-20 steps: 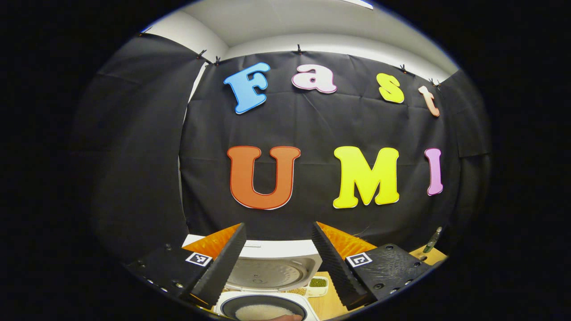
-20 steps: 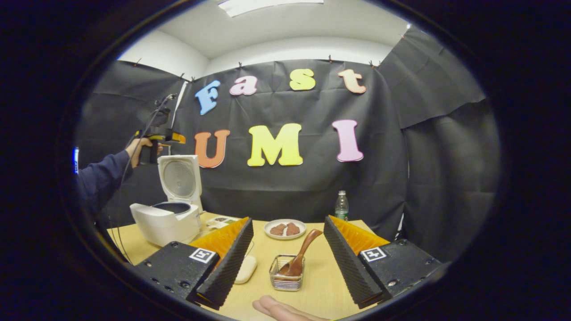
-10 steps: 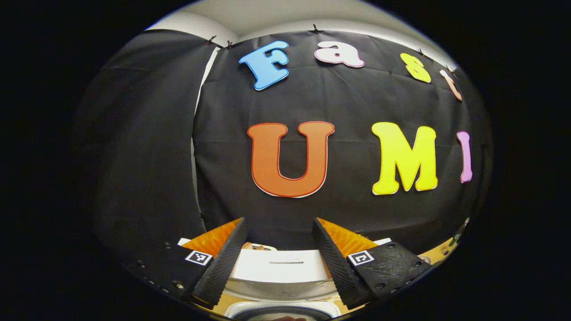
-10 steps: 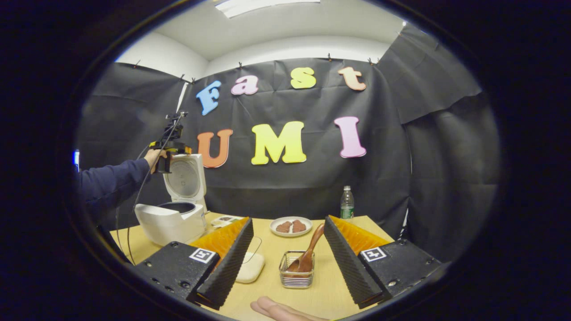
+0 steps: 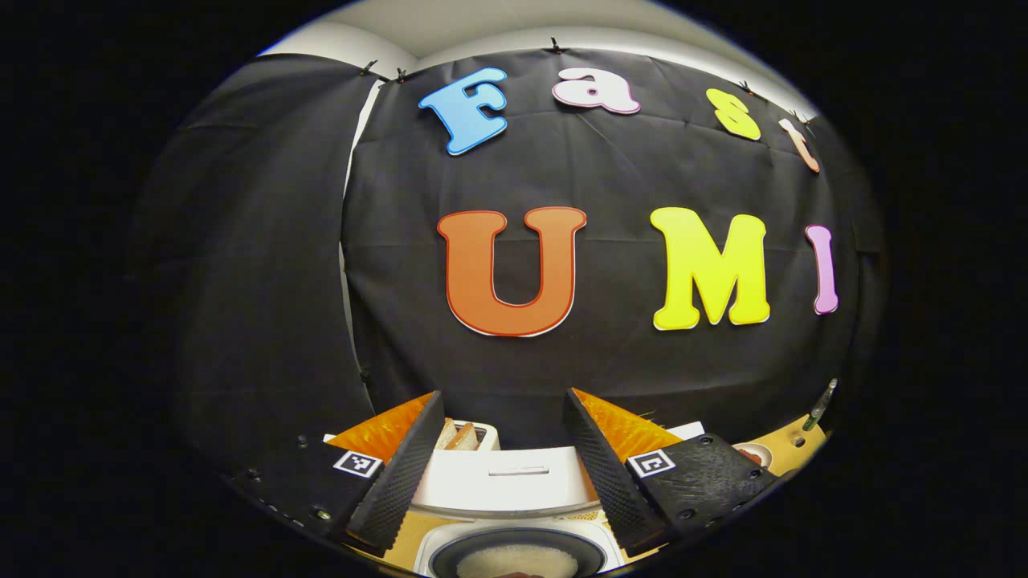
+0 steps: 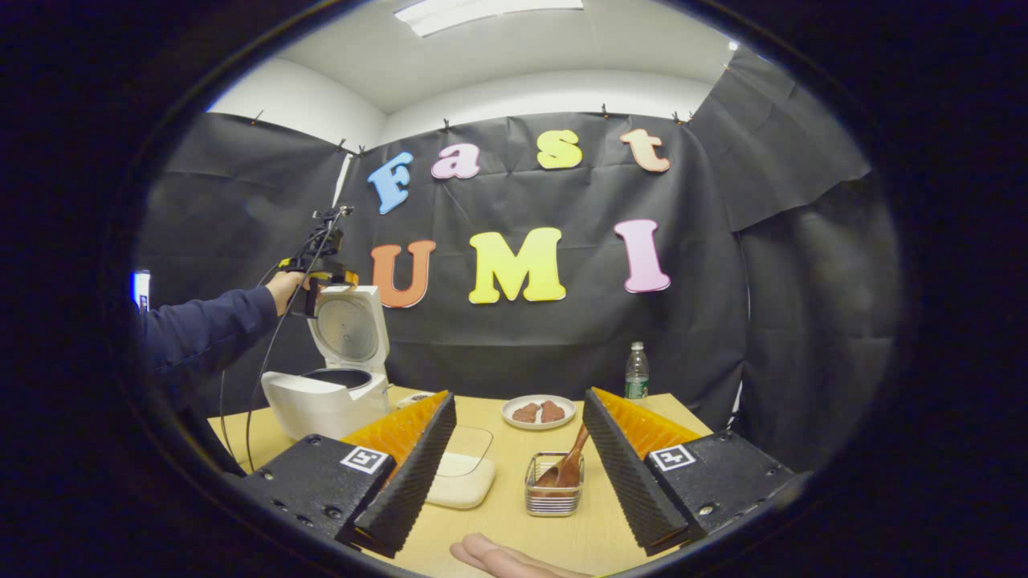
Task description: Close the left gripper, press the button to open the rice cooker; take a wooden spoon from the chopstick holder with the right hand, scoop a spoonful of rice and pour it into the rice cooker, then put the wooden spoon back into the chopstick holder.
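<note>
The white rice cooker [image 6: 329, 389] stands at the table's left with its lid [image 6: 349, 329] raised upright. In the left gripper view, my left gripper [image 5: 503, 395] is open, hovering just above the lid's top edge [image 5: 506, 478]; the pot below holds white rice [image 5: 518, 559]. A hand holds that left gripper [image 6: 317, 277] at the lid's top in the right gripper view. My right gripper [image 6: 519, 395] is open and empty. Just ahead of it, the wooden spoon [image 6: 572, 459] leans in the wire chopstick holder [image 6: 554, 490].
A white lidded rice box [image 6: 462, 480] lies left of the holder. A plate of brown food [image 6: 538, 411] and a water bottle [image 6: 636, 373] stand at the table's back. A toaster [image 5: 467, 437] sits behind the cooker. Fingertips [image 6: 506, 558] show at the bottom edge.
My left gripper moved forward to the raised lid's top edge, so the lid's inner face dropped from sight. The right gripper swung slightly left; the holder now sits further right in its view.
</note>
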Motion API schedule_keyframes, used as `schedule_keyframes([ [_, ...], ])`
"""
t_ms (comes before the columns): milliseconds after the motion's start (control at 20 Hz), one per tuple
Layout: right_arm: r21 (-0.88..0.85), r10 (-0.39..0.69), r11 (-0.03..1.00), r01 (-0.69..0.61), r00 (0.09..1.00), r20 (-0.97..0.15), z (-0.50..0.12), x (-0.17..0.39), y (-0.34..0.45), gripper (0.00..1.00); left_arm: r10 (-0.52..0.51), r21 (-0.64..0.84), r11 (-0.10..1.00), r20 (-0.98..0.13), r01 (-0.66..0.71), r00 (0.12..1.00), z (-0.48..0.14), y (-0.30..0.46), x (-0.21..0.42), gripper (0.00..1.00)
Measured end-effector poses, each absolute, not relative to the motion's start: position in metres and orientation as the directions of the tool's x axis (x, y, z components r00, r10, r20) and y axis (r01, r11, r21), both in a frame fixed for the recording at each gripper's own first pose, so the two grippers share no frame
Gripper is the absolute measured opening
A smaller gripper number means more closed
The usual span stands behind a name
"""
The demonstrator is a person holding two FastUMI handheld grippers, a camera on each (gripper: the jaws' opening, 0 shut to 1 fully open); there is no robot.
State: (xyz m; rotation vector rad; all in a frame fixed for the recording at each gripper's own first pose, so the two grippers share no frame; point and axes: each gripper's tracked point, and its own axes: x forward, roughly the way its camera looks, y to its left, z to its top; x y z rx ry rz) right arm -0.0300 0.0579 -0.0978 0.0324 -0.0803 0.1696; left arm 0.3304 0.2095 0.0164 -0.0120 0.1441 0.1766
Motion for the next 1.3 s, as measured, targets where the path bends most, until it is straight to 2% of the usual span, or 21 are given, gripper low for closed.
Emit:
schedule_keyframes([
  [350, 0.032, 0.148, 0.988, -0.151, 0.986, 0.073, -0.1, -0.054, 0.057, 1.0, 0.177, 0.008, 0.984, -0.216, -0.179, 0.96, -0.006, 0.199, 0.273, 0.95],
  [550, 0.037, 0.14, 0.989, -0.144, 0.986, 0.089, -0.096, -0.063, 0.054, 1.0, 0.174, -0.013, 0.982, -0.305, -0.186, 0.936, -0.037, 0.188, 0.245, 0.95],
  [900, 0.048, 0.12, 0.991, -0.123, 0.991, 0.066, -0.099, -0.067, 0.057, 0.99, 0.128, -0.025, 0.989, -0.373, -0.147, 0.919, -0.07, 0.172, 0.212, 0.95],
  [1100, 0.058, 0.153, 0.986, -0.158, 0.986, 0.072, -0.089, -0.067, 0.07, 1.0, 0.096, -0.053, 0.99, -0.44, -0.133, 0.893, -0.092, 0.167, 0.198, 0.96],
  [1300, 0.037, 0.195, 0.98, -0.198, 0.978, 0.078, -0.073, -0.057, 0.082, 0.99, 0.085, -0.042, 0.992, -0.448, -0.116, 0.89, -0.108, 0.162, 0.184, 0.97],
])
